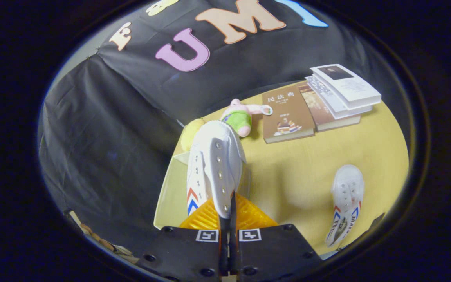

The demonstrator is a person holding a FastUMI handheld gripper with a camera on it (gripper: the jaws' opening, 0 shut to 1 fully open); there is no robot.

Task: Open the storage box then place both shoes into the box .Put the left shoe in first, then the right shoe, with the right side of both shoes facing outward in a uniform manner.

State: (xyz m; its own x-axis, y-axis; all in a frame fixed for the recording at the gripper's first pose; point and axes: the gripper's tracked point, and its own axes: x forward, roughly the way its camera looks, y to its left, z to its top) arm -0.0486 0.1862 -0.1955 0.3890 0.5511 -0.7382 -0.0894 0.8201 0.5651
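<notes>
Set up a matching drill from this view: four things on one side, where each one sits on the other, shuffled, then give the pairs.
Things
1. held shoe
2. second shoe
3. plush toy
4. books

Places
A. lying on the yellow table, off to the right of the tongs
B. stacked at the table's far side
C. pinched between the shut fingers, above the orange box
D. just beyond the held shoe's toe

Pairs: 1-C, 2-A, 3-D, 4-B

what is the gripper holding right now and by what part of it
A white shoe, pinched by the gripper at the edge of its opening, near the heel.
</notes>
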